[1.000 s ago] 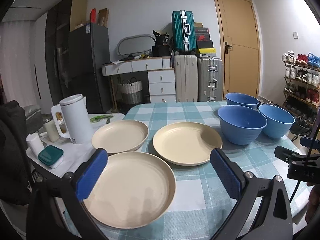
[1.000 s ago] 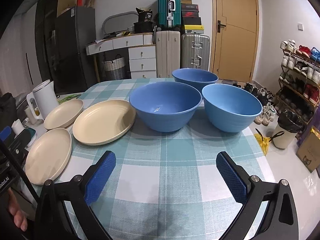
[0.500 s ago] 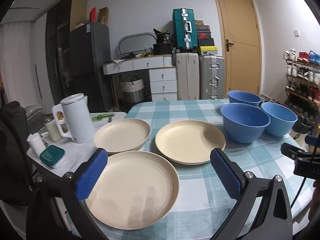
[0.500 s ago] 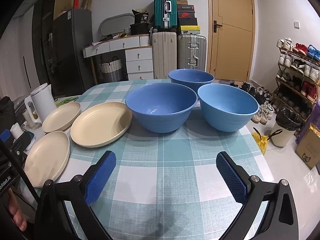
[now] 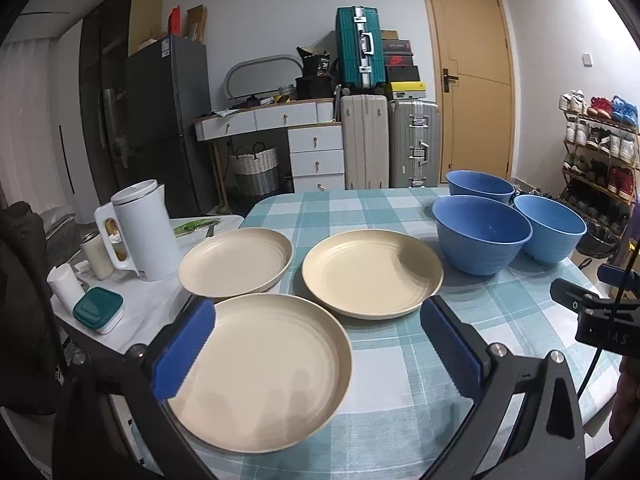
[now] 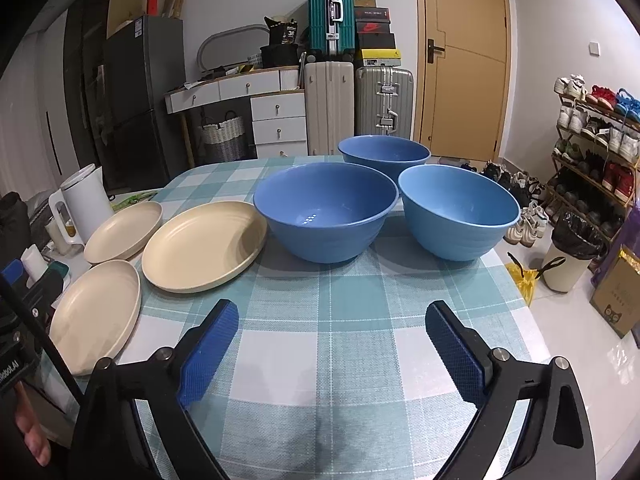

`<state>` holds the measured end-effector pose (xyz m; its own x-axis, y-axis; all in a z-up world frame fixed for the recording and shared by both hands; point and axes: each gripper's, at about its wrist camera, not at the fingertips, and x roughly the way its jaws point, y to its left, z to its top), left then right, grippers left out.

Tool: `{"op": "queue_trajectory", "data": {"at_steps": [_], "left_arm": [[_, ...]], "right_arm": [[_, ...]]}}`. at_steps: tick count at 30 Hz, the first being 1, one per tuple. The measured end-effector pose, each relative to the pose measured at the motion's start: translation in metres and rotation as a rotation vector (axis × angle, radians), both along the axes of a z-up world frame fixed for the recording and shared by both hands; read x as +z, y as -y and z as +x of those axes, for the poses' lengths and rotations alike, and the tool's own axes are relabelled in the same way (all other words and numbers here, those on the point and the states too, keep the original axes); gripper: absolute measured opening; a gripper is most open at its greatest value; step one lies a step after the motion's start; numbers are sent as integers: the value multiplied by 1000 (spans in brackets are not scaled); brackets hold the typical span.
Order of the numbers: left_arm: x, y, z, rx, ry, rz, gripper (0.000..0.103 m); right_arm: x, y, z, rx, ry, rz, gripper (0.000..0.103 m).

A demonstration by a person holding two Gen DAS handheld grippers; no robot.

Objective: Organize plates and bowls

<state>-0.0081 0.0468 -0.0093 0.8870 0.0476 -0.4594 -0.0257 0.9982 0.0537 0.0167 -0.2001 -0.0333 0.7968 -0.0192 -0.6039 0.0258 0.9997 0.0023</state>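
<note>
Three cream plates lie on the checked tablecloth: a near plate, a far-left plate and a middle plate. Three blue bowls stand upright in a cluster to their right. My left gripper hangs open over the near plate's far rim and holds nothing. My right gripper is wide over bare cloth, short of the nearest bowl. Its jaws are closing with nothing between them.
A white kettle, a teal-lidded box and small jars stand on a low side table left of the plates. The table ends at the right over white floor with a bin. Suitcases, drawers and a shoe rack line the walls.
The right gripper's fingers have drawn slightly closer together. Plates, bowls and both hands stay where they were.
</note>
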Motion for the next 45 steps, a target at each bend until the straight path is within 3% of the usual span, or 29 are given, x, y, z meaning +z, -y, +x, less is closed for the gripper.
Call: {"op": "queue_trajectory", "data": {"at_steps": [11,14,19,22,24,27,31,38,42,45], "left_arm": [[15,-55,11,159,-24,-25,103],[26,-86,21,173,-25,-96,103],[39,-136,46,273,-10,-168,103],[39,-158,73,335,-37,-142,103],[34,-168,91,316,-39,-134,103],[23,-181,126,340,-106,-135,103],[4,-190,163,344,-197,-145,103],[-24,-205,204,327,-290,-143,103],[-40,-231,211,348,-321,-255,103],[-50,-242,220,349,-367,-283,103]], "right_arm": [[22,-40,-8,103,108,-56,97],[35,-63,0,216,98,-56,97],[67,-102,28,306,106,-50,97],[85,-127,58,351,91,-30,97],[95,-149,84,397,56,-10,97],[100,-175,121,425,-11,9,97],[95,-211,179,419,-109,9,97],[53,-255,262,414,-218,-124,97],[18,-277,296,434,-298,-147,97],[-4,-290,312,440,-336,-161,91]]}}
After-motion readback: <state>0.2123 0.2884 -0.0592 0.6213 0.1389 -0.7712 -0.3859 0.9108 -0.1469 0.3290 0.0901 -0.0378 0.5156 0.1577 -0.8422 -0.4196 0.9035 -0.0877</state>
